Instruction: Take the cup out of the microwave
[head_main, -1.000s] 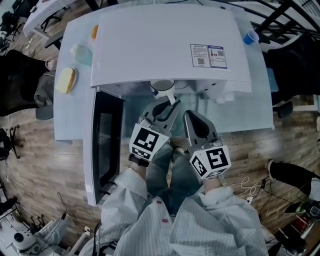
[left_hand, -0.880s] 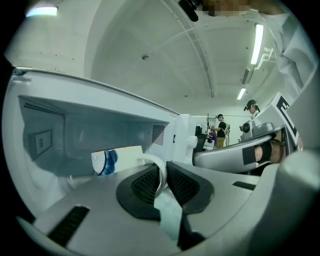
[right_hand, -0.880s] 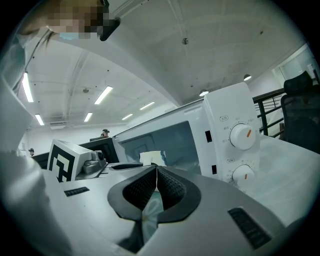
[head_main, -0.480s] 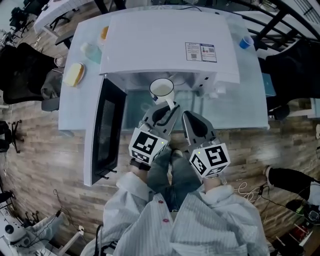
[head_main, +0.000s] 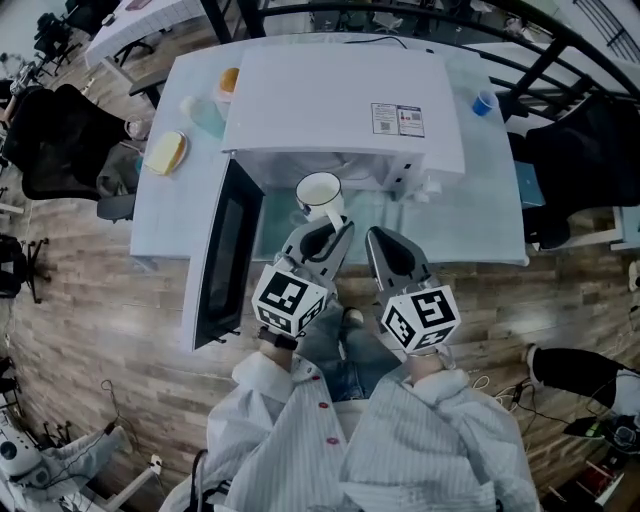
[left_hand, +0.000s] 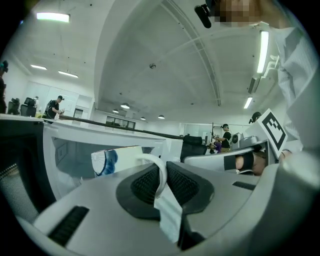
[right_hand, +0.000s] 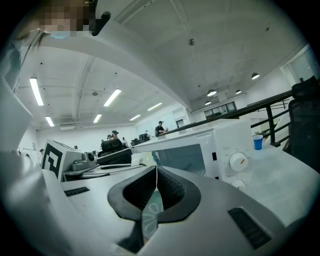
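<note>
The cup (head_main: 318, 190) stands upright just ahead of the left gripper (head_main: 336, 228), whose nearly closed jaws pinch its handle (left_hand: 160, 172), at the microwave's (head_main: 340, 100) open front. The right gripper (right_hand: 156, 172), closed and empty, is alongside.

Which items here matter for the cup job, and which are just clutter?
Job: cup, held by its handle in the left gripper; microwave; its open door.
Lying about: small blue cup; yellow block; orange item; black chair.
</note>
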